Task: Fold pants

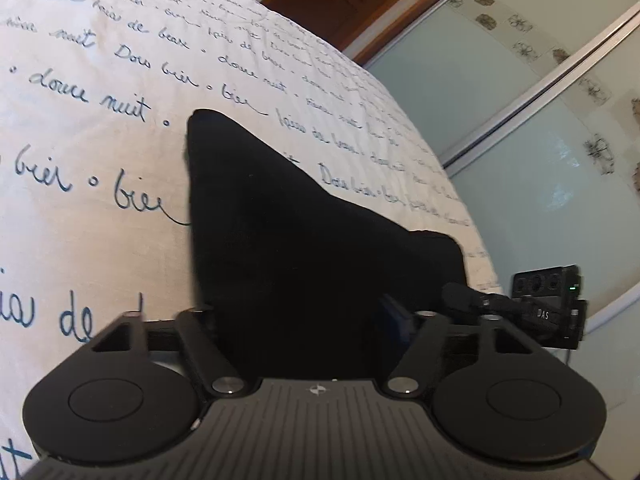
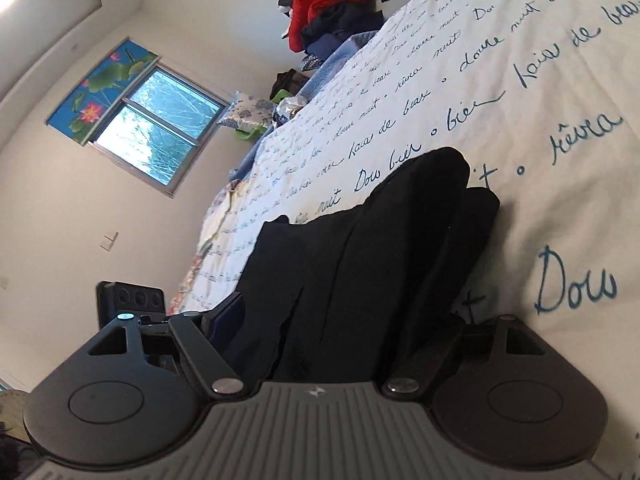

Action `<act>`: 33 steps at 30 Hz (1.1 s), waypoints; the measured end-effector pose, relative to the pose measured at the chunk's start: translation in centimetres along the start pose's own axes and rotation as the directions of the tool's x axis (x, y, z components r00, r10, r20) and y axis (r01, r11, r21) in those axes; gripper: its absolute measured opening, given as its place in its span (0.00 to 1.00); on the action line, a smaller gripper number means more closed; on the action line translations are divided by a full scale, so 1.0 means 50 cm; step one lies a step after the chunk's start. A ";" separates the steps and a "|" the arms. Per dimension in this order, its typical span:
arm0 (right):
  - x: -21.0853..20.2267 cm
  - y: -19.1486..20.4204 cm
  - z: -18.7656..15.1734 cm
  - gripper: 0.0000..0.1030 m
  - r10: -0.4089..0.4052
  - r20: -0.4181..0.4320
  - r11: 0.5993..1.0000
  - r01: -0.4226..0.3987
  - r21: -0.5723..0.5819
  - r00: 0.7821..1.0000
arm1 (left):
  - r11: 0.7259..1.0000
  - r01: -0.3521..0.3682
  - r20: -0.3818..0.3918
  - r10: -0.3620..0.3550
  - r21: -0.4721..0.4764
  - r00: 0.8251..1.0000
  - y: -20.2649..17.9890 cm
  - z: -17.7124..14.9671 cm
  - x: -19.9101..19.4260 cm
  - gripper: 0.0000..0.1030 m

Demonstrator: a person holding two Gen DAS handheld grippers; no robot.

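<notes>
The black pants [image 1: 304,240] lie on a white bedspread [image 1: 100,160] printed with blue handwriting, and both claws are down at the cloth's near end. In the left wrist view the garment runs from the left gripper [image 1: 304,320] up toward 11 o'clock, ending in a point; bare bedspread spreads wide from 9 to 12 o'clock, while the bed's edge drops off around 3 o'clock beside pale sliding wardrobe doors [image 1: 500,100]. The right gripper [image 2: 320,328] has the dark cloth rising toward 1 o'clock in two folded layers, with open bedspread from 1 to 4 o'clock and the bed's far edge running toward 11 o'clock.

A heap of clothes [image 2: 332,4] (red, navy, black) sits at the far end of the bed, at 12 o'clock; a window [image 2: 160,128] shows at 10 o'clock.

Each gripper's fingertips are lost against the black fabric, so I cannot tell whether either pair is clamped on the pants or merely straddling them.
</notes>
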State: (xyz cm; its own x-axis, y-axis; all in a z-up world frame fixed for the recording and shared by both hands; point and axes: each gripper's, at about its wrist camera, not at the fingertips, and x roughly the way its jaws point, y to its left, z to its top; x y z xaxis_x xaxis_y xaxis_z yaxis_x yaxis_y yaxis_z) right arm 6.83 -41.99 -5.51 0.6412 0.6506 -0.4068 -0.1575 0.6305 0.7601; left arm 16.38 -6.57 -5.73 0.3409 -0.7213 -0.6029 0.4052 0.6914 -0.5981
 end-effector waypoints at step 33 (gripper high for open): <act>0.250 0.075 0.123 0.45 -0.202 0.054 0.977 0.205 -0.057 0.978 | 0.938 -0.341 0.220 0.320 0.063 0.922 0.096 0.129 -0.108 0.35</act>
State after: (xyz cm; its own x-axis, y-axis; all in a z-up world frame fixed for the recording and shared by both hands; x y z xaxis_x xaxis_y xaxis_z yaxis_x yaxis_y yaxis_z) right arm 18.87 -34.08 -4.62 0.6993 0.4864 -0.5238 -0.0655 0.7734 0.6306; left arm 21.93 0.38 -1.92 0.6303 -0.4524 -0.6310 0.3171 0.8918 -0.3226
